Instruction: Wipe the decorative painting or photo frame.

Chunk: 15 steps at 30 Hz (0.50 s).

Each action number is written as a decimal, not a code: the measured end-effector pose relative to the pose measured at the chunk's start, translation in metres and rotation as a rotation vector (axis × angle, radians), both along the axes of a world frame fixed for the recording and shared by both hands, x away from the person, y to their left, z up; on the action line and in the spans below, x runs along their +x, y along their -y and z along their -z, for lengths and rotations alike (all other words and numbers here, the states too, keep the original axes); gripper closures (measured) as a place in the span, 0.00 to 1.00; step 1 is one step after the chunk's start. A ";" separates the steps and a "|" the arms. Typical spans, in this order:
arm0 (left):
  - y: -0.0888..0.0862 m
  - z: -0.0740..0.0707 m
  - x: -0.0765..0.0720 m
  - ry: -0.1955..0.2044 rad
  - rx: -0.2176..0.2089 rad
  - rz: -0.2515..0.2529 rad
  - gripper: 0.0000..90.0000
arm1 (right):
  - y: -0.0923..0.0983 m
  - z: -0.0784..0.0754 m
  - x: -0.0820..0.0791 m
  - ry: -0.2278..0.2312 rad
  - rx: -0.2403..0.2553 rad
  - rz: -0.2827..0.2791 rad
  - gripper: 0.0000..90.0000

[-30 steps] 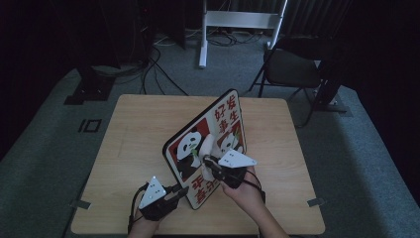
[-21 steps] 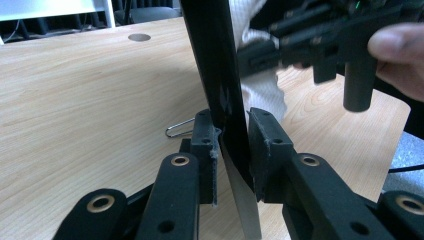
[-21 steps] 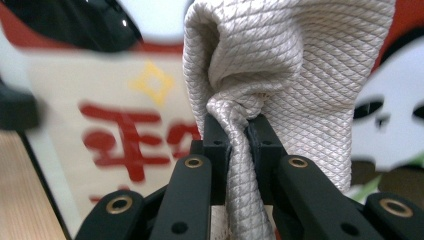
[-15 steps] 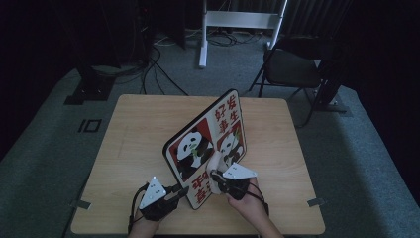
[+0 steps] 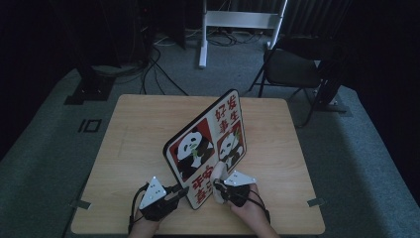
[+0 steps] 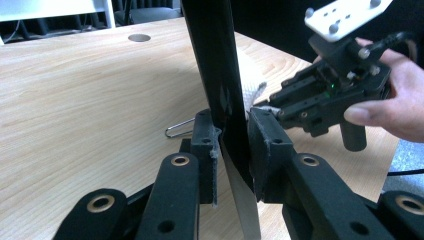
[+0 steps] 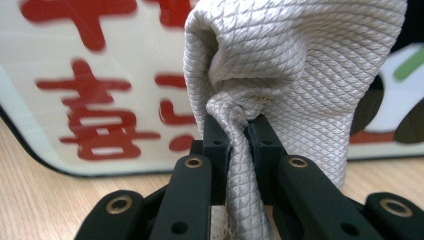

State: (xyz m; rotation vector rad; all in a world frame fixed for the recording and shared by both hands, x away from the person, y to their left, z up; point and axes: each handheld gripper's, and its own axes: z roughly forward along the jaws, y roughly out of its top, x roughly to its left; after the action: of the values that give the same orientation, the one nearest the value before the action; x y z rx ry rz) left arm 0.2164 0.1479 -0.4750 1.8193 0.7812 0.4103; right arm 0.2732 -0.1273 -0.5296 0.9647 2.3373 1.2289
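Work in hand: wiping the printed face of a rectangular panda-and-red-lettering tray (image 5: 208, 148) with a cloth.
Tray: stands tilted on its lower edge on the light wooden tabletop (image 5: 133, 134), near the person's side, printed face turned toward the right hand.
Left gripper (image 5: 171, 194): jaws clamped on the tray's dark edge near the bottom corner, one pad on each side, propping it up; the gripper view shows the rim (image 6: 220, 90) pinched between them.
Right gripper (image 5: 221, 187): jaws closed tight on a bunched off-white waffle-weave cloth (image 7: 295, 65), which bulges above the pads.
Cloth position: low on the tray's face, by the red characters at the bottom; it appears to touch or sit just against the surface.
Done so far: tray raised and steadied, cloth gripped and brought to the face.
Left, by my reading: how much has been wiped cannot be told; the upper panels and the back may yet need passes, then the tray laid down.
Other: small metal clip (image 6: 179, 130) lying on the tabletop behind the tray.
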 end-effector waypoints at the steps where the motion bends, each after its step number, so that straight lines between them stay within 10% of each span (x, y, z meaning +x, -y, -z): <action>1: 0.000 0.000 0.000 0.000 0.000 0.001 0.84 | 0.000 0.002 0.000 -0.007 -0.007 0.001 0.91; 15: 0.000 0.000 0.000 0.000 -0.003 0.001 0.84 | 0.004 0.007 -0.002 -0.041 -0.020 -0.003 0.91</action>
State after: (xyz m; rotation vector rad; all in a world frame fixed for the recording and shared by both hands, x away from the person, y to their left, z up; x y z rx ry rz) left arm 0.2166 0.1483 -0.4753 1.8167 0.7807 0.4076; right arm 0.2717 -0.1310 -0.5367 0.9897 2.3788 1.1960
